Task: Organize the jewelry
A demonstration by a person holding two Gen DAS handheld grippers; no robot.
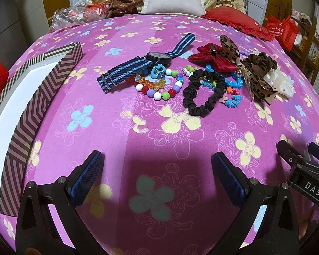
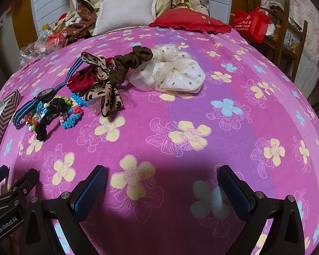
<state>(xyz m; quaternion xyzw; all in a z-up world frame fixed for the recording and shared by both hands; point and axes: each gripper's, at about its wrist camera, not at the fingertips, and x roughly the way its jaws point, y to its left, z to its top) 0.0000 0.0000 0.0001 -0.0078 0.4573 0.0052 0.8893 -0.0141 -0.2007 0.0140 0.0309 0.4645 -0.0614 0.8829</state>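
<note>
A pile of accessories lies on the pink flowered bedspread (image 1: pixel 159 97). It holds a watch (image 1: pixel 158 57) with a blue striped strap, a coloured bead bracelet (image 1: pixel 159 89), a black scrunchie (image 1: pixel 204 91), a red bow (image 1: pixel 210 56), a leopard bow (image 1: pixel 255 80), a brown scrunchie (image 2: pixel 127 63) and a white dotted scrunchie (image 2: pixel 172 72). A striped open box (image 1: pixel 21 110) with a white inside stands at the left. My left gripper (image 1: pixel 158 163) is open and empty, short of the pile. My right gripper (image 2: pixel 162 176) is open and empty, to the right of the left one.
A grey pillow (image 2: pixel 125 12), a red cushion (image 2: pixel 189 22) and folded bedding lie at the head of the bed. Plastic bags (image 1: pixel 74 14) sit at the far left. A red bag (image 2: pixel 252 24) and a wooden chair (image 2: pixel 287 46) stand to the right of the bed.
</note>
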